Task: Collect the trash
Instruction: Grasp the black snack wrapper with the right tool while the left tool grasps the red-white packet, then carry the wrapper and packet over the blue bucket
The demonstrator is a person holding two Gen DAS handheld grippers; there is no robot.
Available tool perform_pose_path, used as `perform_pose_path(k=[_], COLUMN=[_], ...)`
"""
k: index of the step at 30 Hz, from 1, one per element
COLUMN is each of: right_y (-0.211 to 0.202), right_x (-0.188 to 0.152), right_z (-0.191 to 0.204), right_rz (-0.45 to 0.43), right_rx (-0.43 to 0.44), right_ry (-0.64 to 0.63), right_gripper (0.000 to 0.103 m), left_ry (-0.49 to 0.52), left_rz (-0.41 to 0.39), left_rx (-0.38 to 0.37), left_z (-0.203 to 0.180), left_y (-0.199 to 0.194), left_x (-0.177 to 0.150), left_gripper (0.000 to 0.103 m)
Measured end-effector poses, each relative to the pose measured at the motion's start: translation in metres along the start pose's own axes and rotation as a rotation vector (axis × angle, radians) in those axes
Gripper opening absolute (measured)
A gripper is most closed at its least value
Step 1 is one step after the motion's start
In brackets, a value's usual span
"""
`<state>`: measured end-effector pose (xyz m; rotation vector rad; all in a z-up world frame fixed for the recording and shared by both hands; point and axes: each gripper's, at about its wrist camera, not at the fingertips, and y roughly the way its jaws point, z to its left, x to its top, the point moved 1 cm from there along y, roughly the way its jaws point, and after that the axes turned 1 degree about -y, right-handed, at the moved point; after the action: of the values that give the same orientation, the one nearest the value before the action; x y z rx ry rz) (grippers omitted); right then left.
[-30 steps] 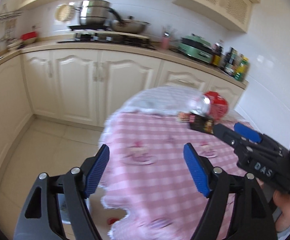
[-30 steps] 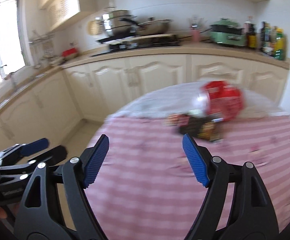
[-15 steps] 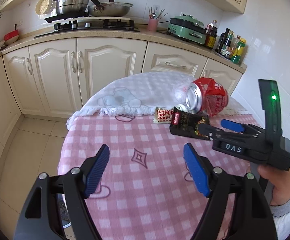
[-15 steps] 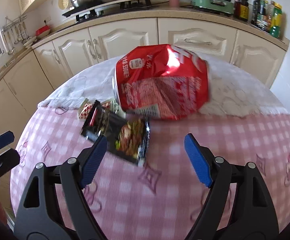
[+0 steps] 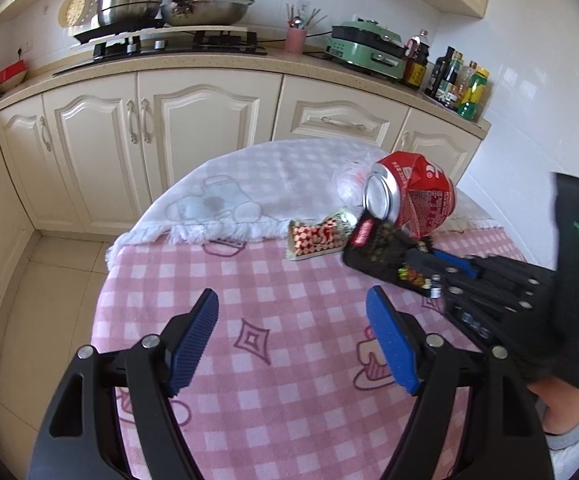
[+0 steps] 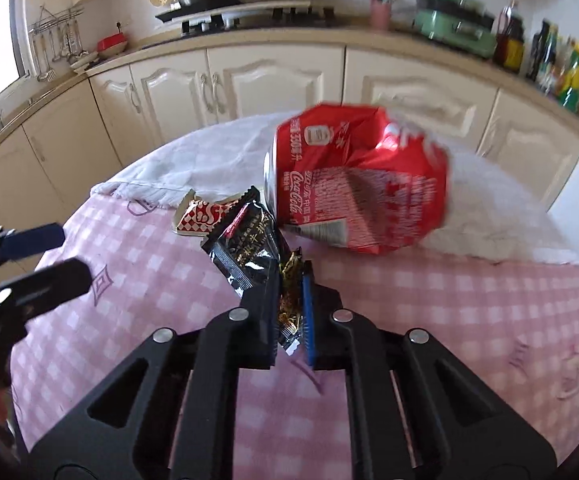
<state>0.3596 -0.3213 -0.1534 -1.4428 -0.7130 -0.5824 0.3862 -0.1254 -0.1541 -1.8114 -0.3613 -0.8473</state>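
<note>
A crushed red cola can point(image 5: 413, 196) point(image 6: 357, 184) lies on its side on the round table with a pink checked cloth point(image 5: 289, 360). In front of it lie a red-and-white checked wrapper point(image 5: 315, 238) point(image 6: 201, 216) and a black snack wrapper point(image 5: 381, 256) point(image 6: 249, 248). My right gripper point(image 6: 291, 276) point(image 5: 429, 260) is shut on the near end of the black wrapper, which crumples between the pads. My left gripper point(image 5: 293, 320) hangs open over bare cloth, nearer than the trash, nothing between its fingers.
A white towel point(image 5: 249, 196) covers the far part of the table. Cream cabinets point(image 5: 169, 128) and a counter with a stove, pots point(image 5: 137, 4), a green cooker point(image 5: 369, 46) and bottles point(image 5: 457, 80) stand behind. Tiled floor point(image 5: 49, 300) lies left of the table. A hand point(image 5: 565, 420) holds the right gripper.
Both grippers came forward and down toward the trash. The right gripper, open before, has closed on the black wrapper. The left gripper stayed open.
</note>
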Motion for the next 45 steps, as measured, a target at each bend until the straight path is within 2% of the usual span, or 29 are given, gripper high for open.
perform_pose_path(k=[5,8,11,15,24,29,30,35,37,45], right_y=[-0.044,-0.058,-0.057,-0.045,-0.022,-0.015,-0.015,-0.023,-0.029,-0.066], right_x=[-0.002,0.008,0.019,0.028,0.028,0.025,0.025,0.025,0.025,0.027], right_z=[-0.01,-0.021,-0.037,-0.053,-0.061,-0.059,-0.059,-0.056,-0.054,-0.022], right_rz=[-0.114,-0.172,-0.187,-0.187,-0.173,-0.159,-0.159,-0.169,-0.176,-0.22], right_rx=[-0.017,-0.065,-0.119,-0.148,-0.159,-0.143,-0.144,-0.149,-0.147,-0.131], right_ry=[-0.006,0.009,0.043,0.082,0.116,0.112,0.109,0.105,0.104,0.076], right_gripper=[0.01,0.01,0.01,0.01,0.01,0.01,0.01,0.01,0.01,0.01], left_ry=[0.033,0.04,0.052,0.071,0.1,0.129,0.123,0.13,0.12,0.096], left_rz=[0.0,0.009,0.026,0.034,0.083,0.118,0.122,0.115,0.114,0.014], left_rx=[0.0,0.001,0.014,0.043,0.1,0.112,0.107,0.098,0.07,-0.009], left_z=[-0.011,-0.019,-0.023,-0.027,-0.032,-0.035,-0.035,-0.035,-0.034,-0.024], left_y=[0.009,0.022,0.039,0.058,0.103,0.115,0.115,0.107,0.099,0.031], left_x=[0.005,0.012,0.019,0.031,0.047,0.049,0.05,0.046,0.044,0.03], left_gripper=[0.075,0.075,0.075,0.075,0.074,0.046,0.045,0.023,0.014,0.014])
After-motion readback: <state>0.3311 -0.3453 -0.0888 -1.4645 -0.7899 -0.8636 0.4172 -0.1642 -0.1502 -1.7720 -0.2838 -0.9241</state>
